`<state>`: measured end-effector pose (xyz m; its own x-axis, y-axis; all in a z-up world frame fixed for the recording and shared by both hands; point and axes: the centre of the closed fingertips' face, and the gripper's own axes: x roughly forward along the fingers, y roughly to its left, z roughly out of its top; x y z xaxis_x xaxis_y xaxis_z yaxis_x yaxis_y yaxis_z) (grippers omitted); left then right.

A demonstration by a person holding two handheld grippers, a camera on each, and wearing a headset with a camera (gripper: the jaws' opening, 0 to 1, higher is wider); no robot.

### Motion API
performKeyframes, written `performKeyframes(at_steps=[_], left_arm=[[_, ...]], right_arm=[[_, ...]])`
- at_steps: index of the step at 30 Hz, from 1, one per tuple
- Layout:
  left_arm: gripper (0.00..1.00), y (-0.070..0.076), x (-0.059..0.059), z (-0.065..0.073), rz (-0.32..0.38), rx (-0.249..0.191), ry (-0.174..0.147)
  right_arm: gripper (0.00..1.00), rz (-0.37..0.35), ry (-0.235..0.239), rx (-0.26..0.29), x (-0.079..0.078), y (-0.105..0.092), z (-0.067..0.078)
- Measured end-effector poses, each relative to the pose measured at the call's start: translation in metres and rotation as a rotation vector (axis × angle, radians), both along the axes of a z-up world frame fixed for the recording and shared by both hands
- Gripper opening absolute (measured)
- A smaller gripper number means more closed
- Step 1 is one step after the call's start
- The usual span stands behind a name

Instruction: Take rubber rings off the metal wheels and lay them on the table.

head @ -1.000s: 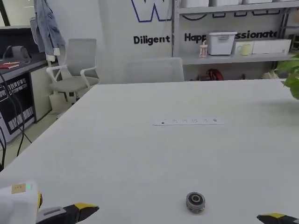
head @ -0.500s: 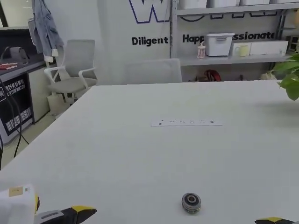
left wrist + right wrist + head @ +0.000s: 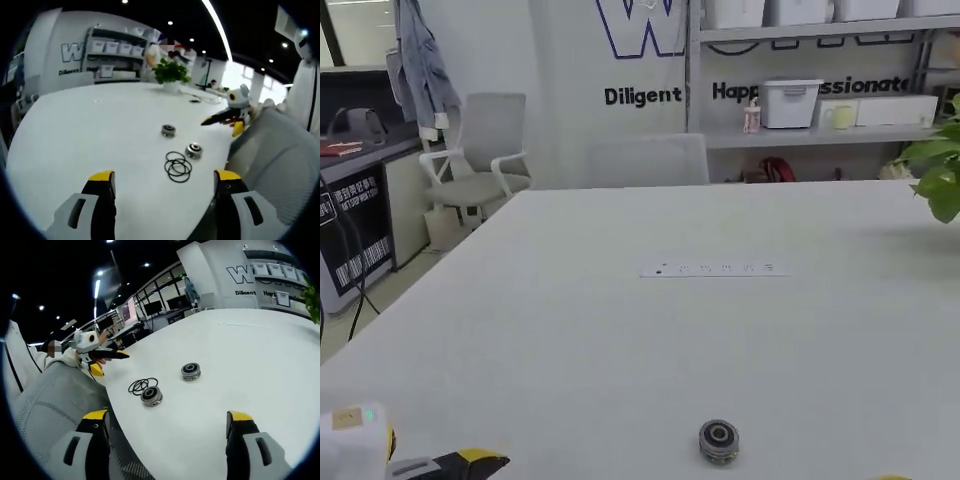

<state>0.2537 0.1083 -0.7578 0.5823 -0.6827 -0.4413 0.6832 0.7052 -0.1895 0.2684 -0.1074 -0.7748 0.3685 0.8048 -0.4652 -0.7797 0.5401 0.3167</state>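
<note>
The far wheel (image 3: 168,130) and the near wheel (image 3: 193,150) both lie flat on the white table (image 3: 570,330), each with its bore pointing straight up and its round face level with the tabletop. They are short silver discs with dark hubs. They are too small to show whether a ring sits round either rim.

In the left gripper view the far wheel is at 12 o'clock and the near wheel at 1 o'clock, apart from each other. The rubber rings (image 3: 178,167), thin black loops overlapping in a flat heap, lie just beside the near wheel at its 7 o'clock.

The left gripper (image 3: 164,176) hangs near the table edge, jaws spread wide and holding nothing. The right gripper (image 3: 167,416) is likewise wide open and empty, with the rings at its 11 o'clock.

In the head view the far wheel lies at 6 o'clock from the power strip (image 3: 713,269).
</note>
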Motion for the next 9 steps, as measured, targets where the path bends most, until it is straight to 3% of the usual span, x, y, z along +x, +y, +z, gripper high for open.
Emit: performKeyframes(at_steps=[9], left_arm=[[0.82,-0.0067,-0.0060,-0.0077,-0.065,0.069,0.006]], right_arm=[[0.94,0.078,-0.017,-0.059,-0.0089,0.0073,-0.0063]])
